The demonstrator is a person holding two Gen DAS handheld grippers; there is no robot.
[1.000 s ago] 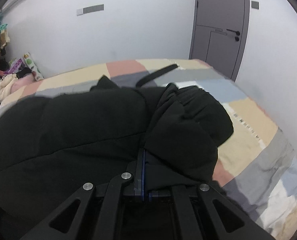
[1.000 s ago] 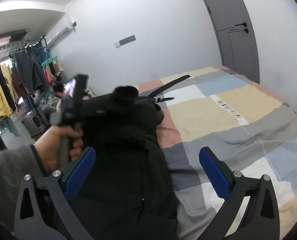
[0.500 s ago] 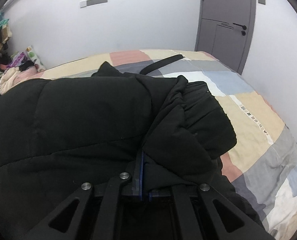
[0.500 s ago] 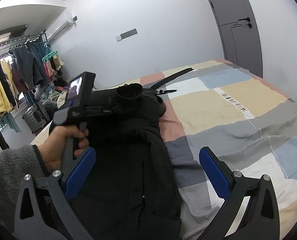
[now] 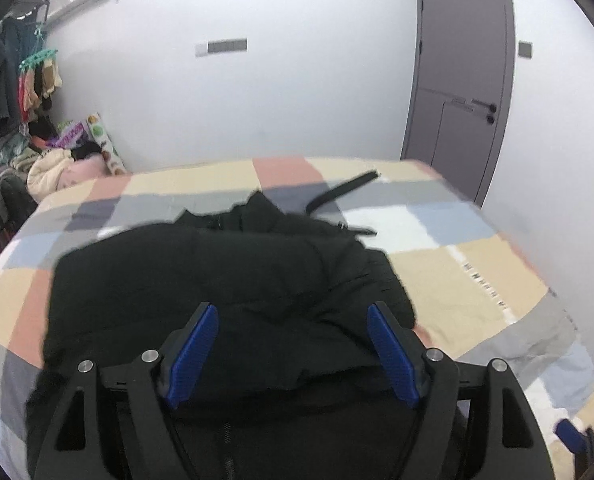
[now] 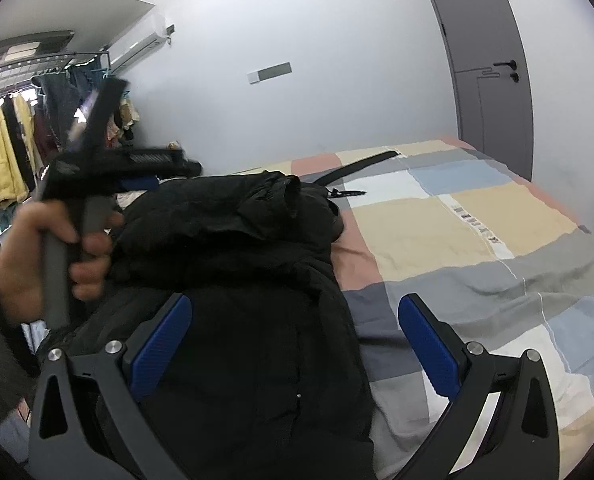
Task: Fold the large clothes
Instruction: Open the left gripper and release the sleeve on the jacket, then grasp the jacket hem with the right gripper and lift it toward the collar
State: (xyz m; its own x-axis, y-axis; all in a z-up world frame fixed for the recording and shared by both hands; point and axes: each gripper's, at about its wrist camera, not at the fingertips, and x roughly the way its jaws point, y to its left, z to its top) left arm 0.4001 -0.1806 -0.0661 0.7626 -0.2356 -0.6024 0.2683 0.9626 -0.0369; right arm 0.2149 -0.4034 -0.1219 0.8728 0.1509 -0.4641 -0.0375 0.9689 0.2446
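Observation:
A large black padded jacket point(image 5: 225, 280) lies bunched on the patchwork bed point(image 5: 477, 272); it also shows in the right wrist view point(image 6: 237, 264). My left gripper point(image 5: 293, 344) is open and empty just above the jacket's near part. In the right wrist view the left tool point(image 6: 97, 168) is held in a hand over the jacket's left side. My right gripper point(image 6: 295, 344) is open and empty above the jacket's near right edge. A black belt point(image 5: 341, 192) lies on the bed beyond the jacket.
A grey door point(image 5: 461, 92) stands at the far right wall. A clothes rack with hanging garments point(image 6: 13, 132) and a pile of laundry point(image 5: 57, 164) sit at the left. The bed point(image 6: 477, 240) extends to the right of the jacket.
My left gripper opened and let go of the jacket fold, then drew back and up. The jacket dropped flatter on the bed. The right gripper stayed open.

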